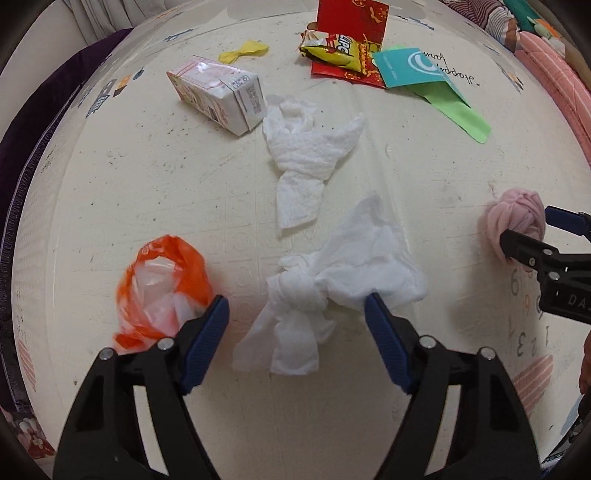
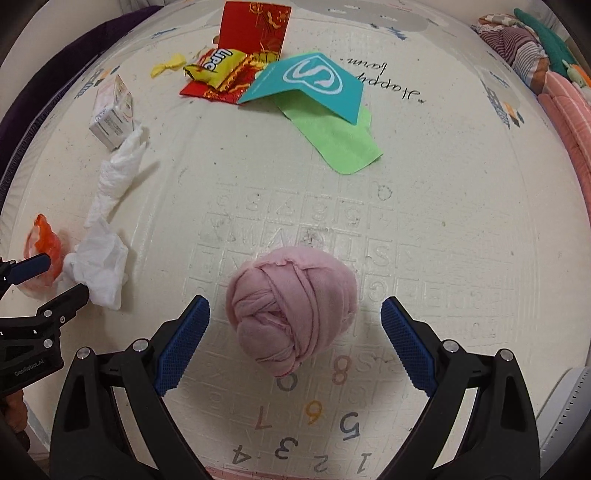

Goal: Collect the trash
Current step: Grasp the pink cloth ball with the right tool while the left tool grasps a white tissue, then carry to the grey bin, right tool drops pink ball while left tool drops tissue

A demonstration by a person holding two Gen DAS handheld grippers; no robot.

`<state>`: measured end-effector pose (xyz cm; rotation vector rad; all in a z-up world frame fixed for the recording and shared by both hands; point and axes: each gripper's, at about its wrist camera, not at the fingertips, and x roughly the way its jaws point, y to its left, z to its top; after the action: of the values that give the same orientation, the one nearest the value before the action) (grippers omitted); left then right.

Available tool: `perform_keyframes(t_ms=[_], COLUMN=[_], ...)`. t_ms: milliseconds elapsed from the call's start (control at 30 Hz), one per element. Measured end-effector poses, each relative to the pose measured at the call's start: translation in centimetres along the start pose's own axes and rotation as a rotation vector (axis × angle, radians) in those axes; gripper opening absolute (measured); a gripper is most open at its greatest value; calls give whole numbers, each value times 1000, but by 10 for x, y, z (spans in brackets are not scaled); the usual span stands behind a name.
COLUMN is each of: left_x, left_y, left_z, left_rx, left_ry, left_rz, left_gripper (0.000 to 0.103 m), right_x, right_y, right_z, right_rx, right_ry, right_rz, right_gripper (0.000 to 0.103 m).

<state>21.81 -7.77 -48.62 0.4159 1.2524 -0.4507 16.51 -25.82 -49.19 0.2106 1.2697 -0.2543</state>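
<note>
The left gripper is standing apart, its blue pads either side of the knotted white tissue, with gaps showing and no pad pressing. The right gripper is likewise standing apart, straddling the pink cloth ball without touching it. Both items are lying on the cream play mat, the tissue between the orange plastic bag and the pink ball.

Likely faults from this position:
- The left pad nearest the orange bag is sitting just beside it; closing could be trapping bag film together with the tissue.
- The tissue is loose beyond its knot. A grip landing on a trailing flap instead of the knot could be tearing or slipping.
- The pink ball is rounded and soft. Pads closing off-centre could be squeezing it out sideways or rolling it across the mat.
- The two grippers are working near each other; a sideways drift could be knocking one against the other.

Item count on the mat:
- White tissues: two, the knotted one and a second tissue farther away.
- Orange bag: one.
- Pink cloth ball: one.
- Small carton: one.
- Yellow snack packet: one.
- Yellow wrapper twist: one.
- Red envelope: one.
- Teal card: one.
- Green paper sheet: one.
</note>
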Motion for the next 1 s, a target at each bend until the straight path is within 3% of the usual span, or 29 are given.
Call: perform_keyframes(t_ms=[33,100,233,600,1000], left_x=[5,11,3,-74,-218], left_y=[1,2,2,2,0], left_z=[0,-1,0,10,6], left_rx=[-4,-24,-15,-2,35], left_ry=[19,47,28,-51,-117], left_rz=[-15,-43,-48,-54,-43], left_gripper=[56,34,25,24,24], right_x=[3,5,-1,-67,-217], right_y=[0,1,2,1,16], right_z=[-1,-1,2,10,7], right_rx=[3,0,1,-15,-27], right_ry=[10,24,32,-27,-130], right_rz=[11,30,50,44,35], right_gripper=[89,61,57,56,57])
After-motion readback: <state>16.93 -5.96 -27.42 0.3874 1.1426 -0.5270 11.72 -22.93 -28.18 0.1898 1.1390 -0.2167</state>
